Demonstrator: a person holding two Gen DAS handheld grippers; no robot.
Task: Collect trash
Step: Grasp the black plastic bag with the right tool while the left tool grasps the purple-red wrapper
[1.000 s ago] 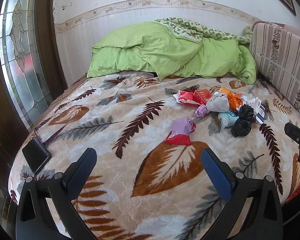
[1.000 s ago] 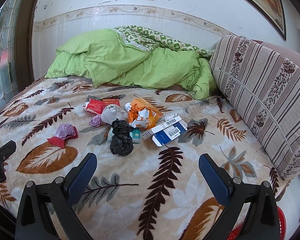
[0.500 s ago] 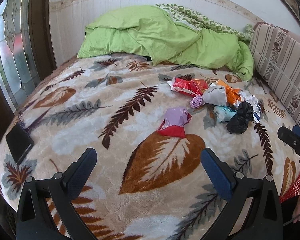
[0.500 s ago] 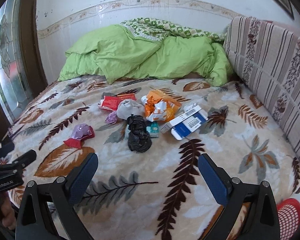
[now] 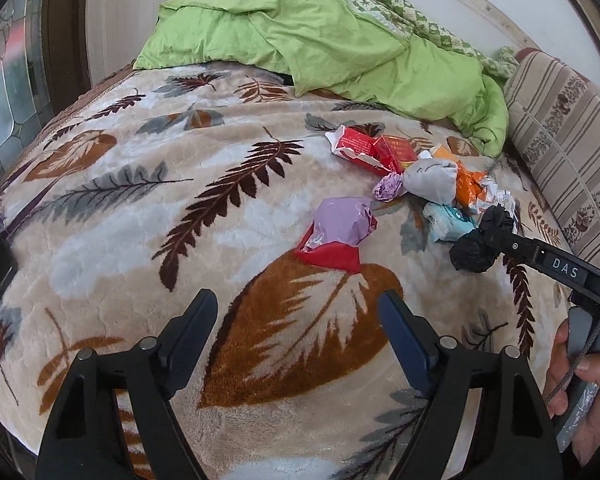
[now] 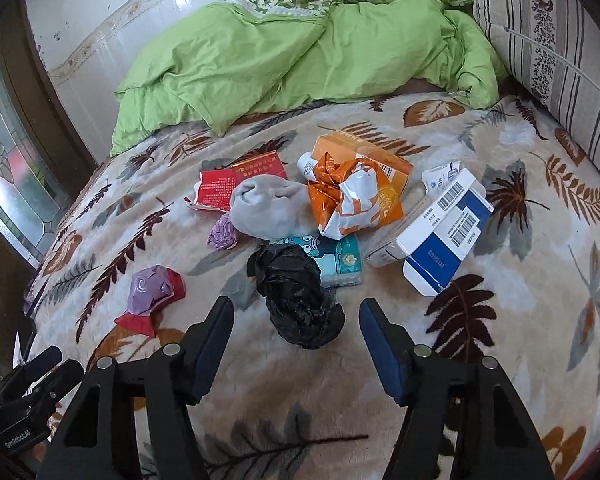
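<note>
**Approach to first pick: black bag**

Right gripper (image 6: 296,332): jaws spread wide, nothing held. It is positioned low over the blanket (image 6: 520,360) with the crumpled black bag (image 6: 300,304) lying between the lines of its two fingers, just ahead of the tips. No contact is visible yet.

Left gripper (image 5: 298,320): jaws likewise apart and empty. It hovers above a brown leaf print, with the purple-and-red wrapper (image 5: 338,236) a short way ahead and not between the fingers.

Trash location: all items lie loose on the blanket in one cluster. Beyond the black bag sit a teal tissue pack (image 6: 340,260), a grey bundle (image 6: 270,212), a small purple wad (image 6: 222,232), a red packet (image 6: 228,188), an orange package (image 6: 360,188) and a blue-and-white box (image 6: 448,236). The purple-and-red wrapper lies apart, to the left of the cluster. A green duvet (image 6: 300,60) lies bunched at the far end of the bed. No bin can be identified with certainty.

Step in hand, as judged: collection has not begun; the right gripper is lining up on the nearest item.

Next move requires: advance slightly so the bag sits fully between the fingers, lower to blanket level, then close. The bag is soft and will compress; close fully. Avoid snagging the plush pile or the tissue pack touching the bag's far side.
</note>
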